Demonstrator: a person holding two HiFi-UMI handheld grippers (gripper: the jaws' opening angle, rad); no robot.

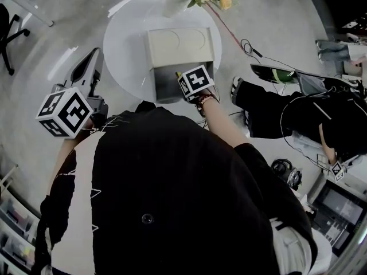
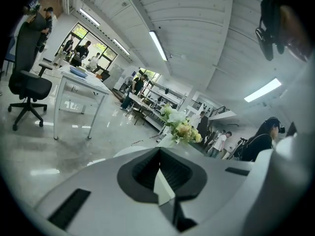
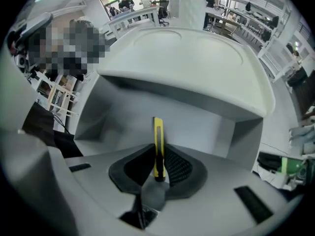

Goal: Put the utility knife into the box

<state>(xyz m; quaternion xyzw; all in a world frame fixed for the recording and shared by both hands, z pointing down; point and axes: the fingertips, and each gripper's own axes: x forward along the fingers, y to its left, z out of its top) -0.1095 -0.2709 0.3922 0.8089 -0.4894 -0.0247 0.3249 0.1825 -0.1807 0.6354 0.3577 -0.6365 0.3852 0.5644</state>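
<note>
Mid-delivery, by the look of it. Gripped firmly in the right tongs [image 3: 158, 167]: the yellow utility knife [image 3: 157, 144], standing up between the pads, at the mouth of the open box [image 3: 123, 117] on the round table [image 1: 129, 44]; not yet set down. Next, probably: lower past the near rim, lay flat on the box floor, then let go. Ample room inside (raised lid behind, side walls well apart from the knife). Left tongs [image 2: 160, 178] closed together on nothing, raised off to the left, beyond the table edge.
</note>
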